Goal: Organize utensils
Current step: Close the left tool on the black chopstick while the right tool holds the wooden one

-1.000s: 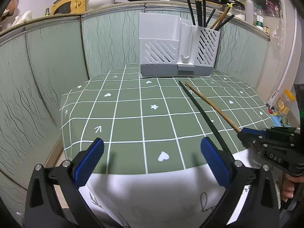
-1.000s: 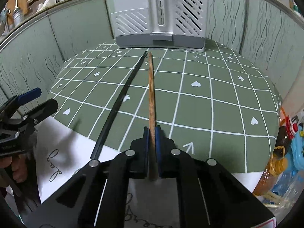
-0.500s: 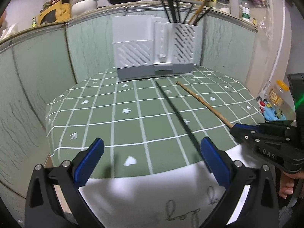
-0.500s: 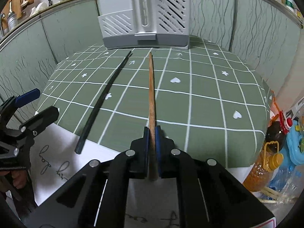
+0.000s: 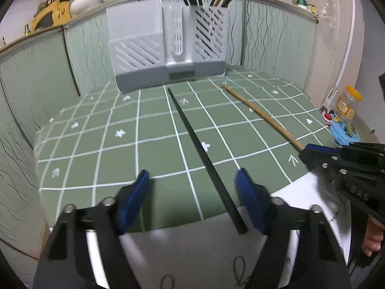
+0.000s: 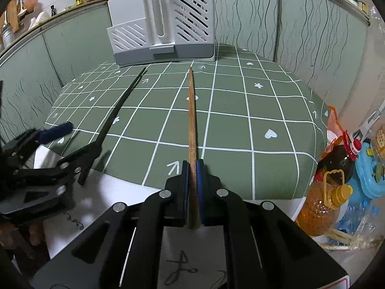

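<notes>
Right in front of the grey utensil caddy [image 5: 168,55], the black chopstick [image 5: 204,156] lies on the green checked cloth [image 5: 108,149], pointing at the caddy's base, and the left gripper [image 5: 192,192] is closing its jaws around the near end, pads not touching yet. Meanwhile the right gripper [image 6: 192,171] is clamped on the wooden chopstick [image 6: 191,110], also aimed at the caddy. Next I'd guess it's pinch, lift, and drop both into the slotted bin [image 6: 190,21] with the other chopsticks, whose sticking-up ends could get in the way.

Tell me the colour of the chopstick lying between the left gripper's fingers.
Black chopstick, clearest in the left wrist view.
</notes>
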